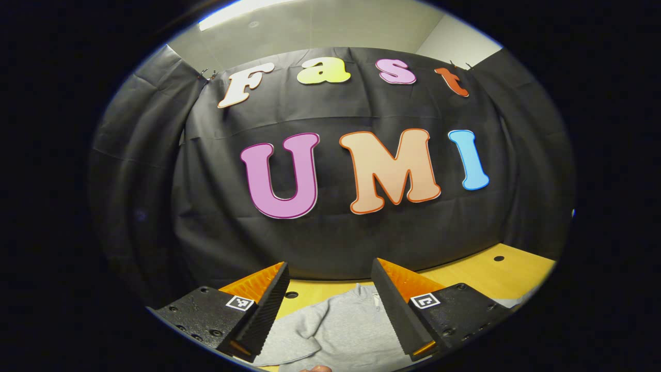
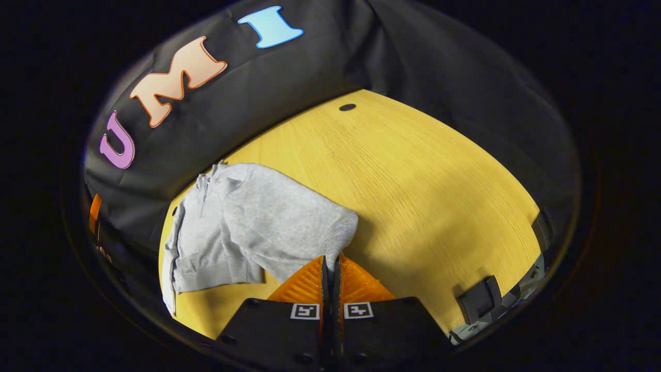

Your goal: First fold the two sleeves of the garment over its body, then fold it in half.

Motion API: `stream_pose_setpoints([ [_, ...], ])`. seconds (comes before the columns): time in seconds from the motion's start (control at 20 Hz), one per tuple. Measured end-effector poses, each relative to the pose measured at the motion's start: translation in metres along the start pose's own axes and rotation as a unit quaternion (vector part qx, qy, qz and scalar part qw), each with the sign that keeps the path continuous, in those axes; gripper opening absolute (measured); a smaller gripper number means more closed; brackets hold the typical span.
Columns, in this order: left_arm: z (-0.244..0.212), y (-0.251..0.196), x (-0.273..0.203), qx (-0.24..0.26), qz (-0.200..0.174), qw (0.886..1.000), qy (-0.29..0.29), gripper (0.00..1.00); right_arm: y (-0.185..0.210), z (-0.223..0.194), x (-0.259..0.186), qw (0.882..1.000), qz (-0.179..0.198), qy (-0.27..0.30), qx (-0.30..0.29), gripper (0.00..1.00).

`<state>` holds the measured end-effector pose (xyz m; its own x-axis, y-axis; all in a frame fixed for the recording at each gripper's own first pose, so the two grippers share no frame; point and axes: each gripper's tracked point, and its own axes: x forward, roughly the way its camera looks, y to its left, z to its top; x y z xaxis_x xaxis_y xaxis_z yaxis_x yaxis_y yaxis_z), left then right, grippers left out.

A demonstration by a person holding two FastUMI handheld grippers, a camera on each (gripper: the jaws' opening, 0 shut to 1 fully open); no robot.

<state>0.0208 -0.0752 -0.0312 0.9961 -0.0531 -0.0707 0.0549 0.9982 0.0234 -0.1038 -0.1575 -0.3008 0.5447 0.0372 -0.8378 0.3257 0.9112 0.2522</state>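
A light grey, soft knit garment (image 2: 242, 222) with a short zip at the collar is seen lying on the yellow wooden table (image 2: 413, 181), close to the black cloth wall (image 2: 439, 67) at the table's far edge. In the right gripper view, the right gripper (image 2: 330, 263) is seen with its jaws pressed together on the ribbed cuff (image 2: 343, 232) of one sleeve, the cloth being pinched between the two fingers; that sleeve is laid slantwise from the collar towards the gripper, and the other sleeve (image 2: 206, 258) is seen folded across the body, its cuff towards the near edge. In the left gripper view, the left gripper (image 1: 330, 305) is held above the garment (image 1: 341, 330) with its jaws spread wide and nothing between them, the camera being aimed mostly at the wall.
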Motion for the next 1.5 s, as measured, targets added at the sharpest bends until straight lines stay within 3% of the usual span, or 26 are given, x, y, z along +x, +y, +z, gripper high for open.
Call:
stream_pose_setpoints([
  [0.9,-0.028,0.141,-0.03,-0.004,0.115,0.993,0.027,0.94,0.17,0.077,0.033,0.992,0.094,-0.049,-0.067,0.03],
  [1.5,-0.038,0.225,-0.056,0.013,0.175,0.984,0.039,0.96,0.302,0.088,0.058,0.979,0.159,-0.052,-0.119,0.03],
])
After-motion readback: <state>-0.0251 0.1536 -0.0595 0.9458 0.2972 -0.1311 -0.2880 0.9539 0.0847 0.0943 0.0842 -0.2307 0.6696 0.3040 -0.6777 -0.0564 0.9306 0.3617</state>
